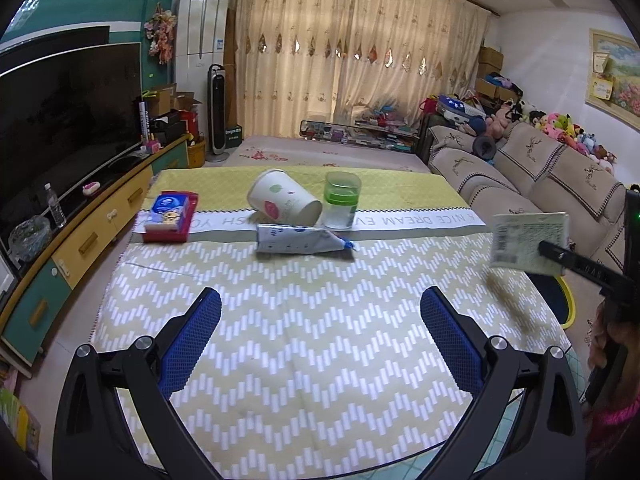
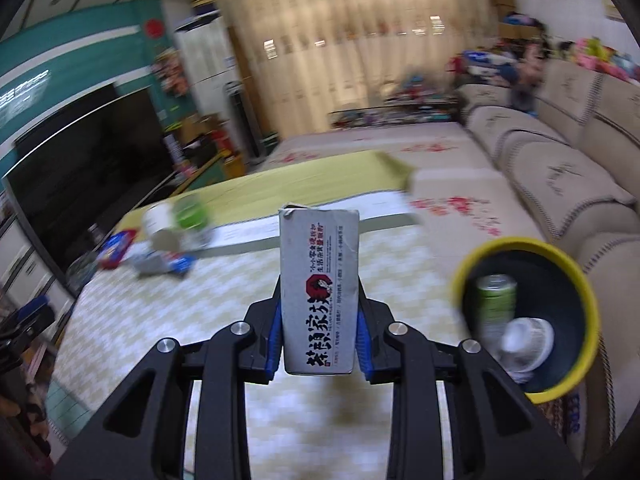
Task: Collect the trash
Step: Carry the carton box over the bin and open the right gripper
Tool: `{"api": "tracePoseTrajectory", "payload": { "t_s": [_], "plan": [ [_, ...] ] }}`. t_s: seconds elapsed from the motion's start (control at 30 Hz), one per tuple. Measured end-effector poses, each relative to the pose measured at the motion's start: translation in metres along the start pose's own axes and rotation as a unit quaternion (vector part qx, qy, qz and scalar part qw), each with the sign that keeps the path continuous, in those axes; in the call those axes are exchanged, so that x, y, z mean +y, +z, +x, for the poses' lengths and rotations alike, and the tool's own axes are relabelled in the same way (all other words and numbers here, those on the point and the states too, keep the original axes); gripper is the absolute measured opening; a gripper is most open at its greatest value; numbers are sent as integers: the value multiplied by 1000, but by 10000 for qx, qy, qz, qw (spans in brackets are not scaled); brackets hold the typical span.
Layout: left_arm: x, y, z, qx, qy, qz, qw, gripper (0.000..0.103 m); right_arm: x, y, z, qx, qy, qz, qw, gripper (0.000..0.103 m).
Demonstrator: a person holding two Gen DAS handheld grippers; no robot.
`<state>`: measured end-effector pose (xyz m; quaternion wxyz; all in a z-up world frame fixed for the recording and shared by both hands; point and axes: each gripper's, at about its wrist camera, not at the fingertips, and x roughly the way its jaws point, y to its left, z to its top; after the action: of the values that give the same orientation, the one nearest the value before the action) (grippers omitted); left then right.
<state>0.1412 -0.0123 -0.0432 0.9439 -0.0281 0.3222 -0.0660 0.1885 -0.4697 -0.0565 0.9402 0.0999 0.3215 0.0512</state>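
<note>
1. Between the blue pads of the right claw [image 2: 318,320] sits a grey paper box [image 2: 319,280], squeezed tight and standing up.
2. I think this is the carrying step: the box goes to the bin.
3. Next, the claw should swing right and let go over the yellow-rimmed trash bin [image 2: 576,272], which sits low, just right of the claw.
4. Wide open and empty, the left claw [image 1: 320,320] hangs over the table; a tipped paper cup [image 1: 284,202] and a squashed tube [image 1: 300,240] lie ahead of it.
</note>
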Motion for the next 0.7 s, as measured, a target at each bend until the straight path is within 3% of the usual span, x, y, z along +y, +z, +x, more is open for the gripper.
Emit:
{"api": "tracePoseTrajectory", "payload": {
  "t_s": [0.2, 0.3, 0.57, 0.7],
  "plan": [
    [-15, 2, 15, 127, -56, 138, 9998, 98, -82, -1, -8, -152, -888, 648, 9938, 28],
    [-19, 3, 21, 171, -66, 166, 9997, 98, -113, -7, -4, -90, -1138, 911, 9893, 28],
    [-31, 5, 31, 265, -78, 288, 9992, 98, -169, -16, 15, 35, -1568, 1355, 9783, 31],
    [-34, 6, 35, 307, -62, 315, 9990, 98, -182, -18, 17, -6, -1702, 1515, 9737, 40]
  ]
}}
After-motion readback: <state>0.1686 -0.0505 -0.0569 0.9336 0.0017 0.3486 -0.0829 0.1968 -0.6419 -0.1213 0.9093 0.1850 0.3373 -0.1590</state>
